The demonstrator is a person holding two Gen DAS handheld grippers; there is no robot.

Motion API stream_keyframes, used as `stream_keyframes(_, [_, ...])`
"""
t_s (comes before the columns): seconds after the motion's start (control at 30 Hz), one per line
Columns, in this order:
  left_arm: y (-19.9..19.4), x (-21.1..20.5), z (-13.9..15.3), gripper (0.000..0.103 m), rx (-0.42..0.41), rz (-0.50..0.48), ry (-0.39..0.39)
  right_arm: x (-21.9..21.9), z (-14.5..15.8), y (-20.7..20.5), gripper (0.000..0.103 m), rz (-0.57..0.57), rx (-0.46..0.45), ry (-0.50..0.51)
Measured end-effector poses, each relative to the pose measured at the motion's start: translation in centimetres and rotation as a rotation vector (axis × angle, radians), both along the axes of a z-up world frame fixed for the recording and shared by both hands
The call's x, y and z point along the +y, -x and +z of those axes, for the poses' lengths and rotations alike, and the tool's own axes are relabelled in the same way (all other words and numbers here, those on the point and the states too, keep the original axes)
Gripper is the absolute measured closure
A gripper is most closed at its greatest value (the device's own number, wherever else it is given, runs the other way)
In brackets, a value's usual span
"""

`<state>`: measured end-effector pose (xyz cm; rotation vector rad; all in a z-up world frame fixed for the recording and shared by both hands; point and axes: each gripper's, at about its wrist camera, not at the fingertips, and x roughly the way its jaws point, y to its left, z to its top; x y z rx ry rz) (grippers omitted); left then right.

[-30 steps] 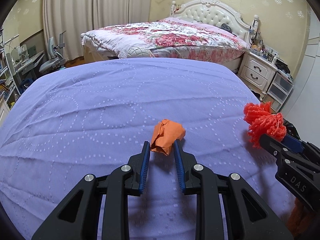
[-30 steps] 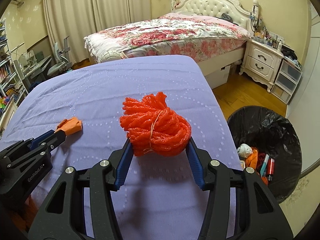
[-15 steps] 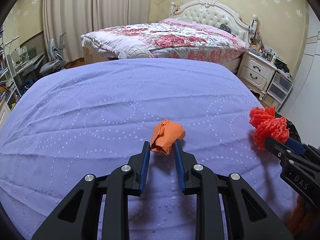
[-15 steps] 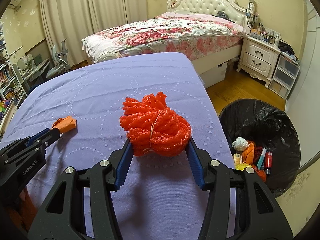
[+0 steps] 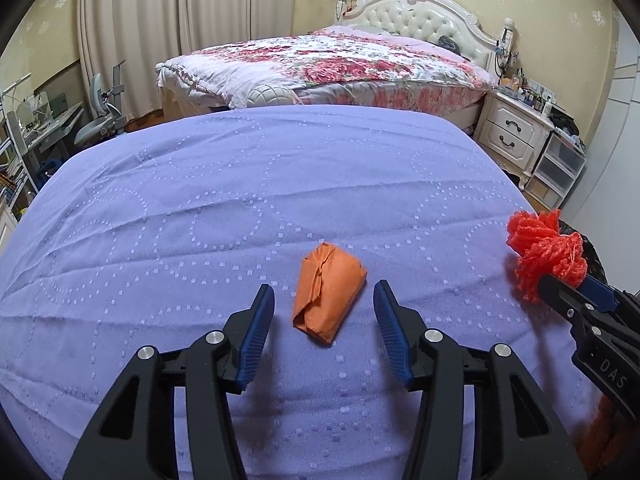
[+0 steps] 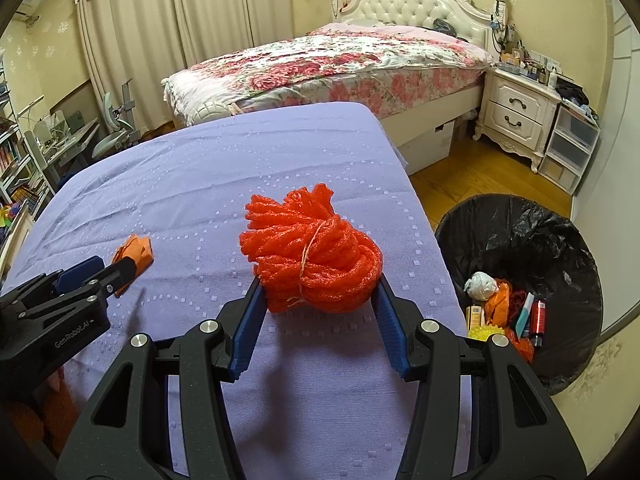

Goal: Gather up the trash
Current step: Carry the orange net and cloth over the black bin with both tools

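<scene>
An orange crumpled paper wad (image 5: pixel 329 291) lies on the purple tablecloth (image 5: pixel 240 200). My left gripper (image 5: pixel 324 312) is open, its blue pads either side of the wad's near end and clear of it. It also shows in the right wrist view (image 6: pixel 116 270) beside the wad (image 6: pixel 134 252). My right gripper (image 6: pixel 318 300) is shut on a red-orange mesh net bundle (image 6: pixel 312 260), held above the table near its right edge. The bundle also shows in the left wrist view (image 5: pixel 546 252).
A bin with a black liner (image 6: pixel 524 236) stands on the floor right of the table, holding several pieces of trash (image 6: pixel 504 312). A floral bed (image 6: pixel 328 68) and a white nightstand (image 6: pixel 516 112) are beyond. A desk and chair (image 5: pixel 92 120) stand at the far left.
My left gripper has opened wide around the orange wad. My right gripper has carried the net bundle to the right, and the bin has come closer in its view.
</scene>
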<state>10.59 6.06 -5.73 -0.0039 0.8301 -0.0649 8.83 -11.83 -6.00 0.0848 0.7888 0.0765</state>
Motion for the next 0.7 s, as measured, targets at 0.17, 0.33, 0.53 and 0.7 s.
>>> stream_keyframes(0.17, [-0.2, -0.4, -0.5, 0.059, 0.017, -0.009, -0.013, 0.0, 0.0, 0.0, 0.052, 0.001, 0.001, 0.001])
stream_keyframes(0.33, [-0.1, -0.3, -0.7, 0.071, 0.028, -0.023, -0.008, 0.2, 0.0, -0.1, 0.052, 0.005, 0.002, 0.002])
stream_keyframes(0.53, [0.7, -0.5, 0.1, 0.072, -0.005, -0.022, -0.005, 0.3, 0.4, 0.2, 0.052, 0.005, -0.01, 0.003])
stream_keyframes(0.7, [1.7, -1.2, 1.2, 0.072, -0.036, -0.032, 0.012, -0.1, 1.4, 0.8, 0.052, -0.003, -0.035, 0.005])
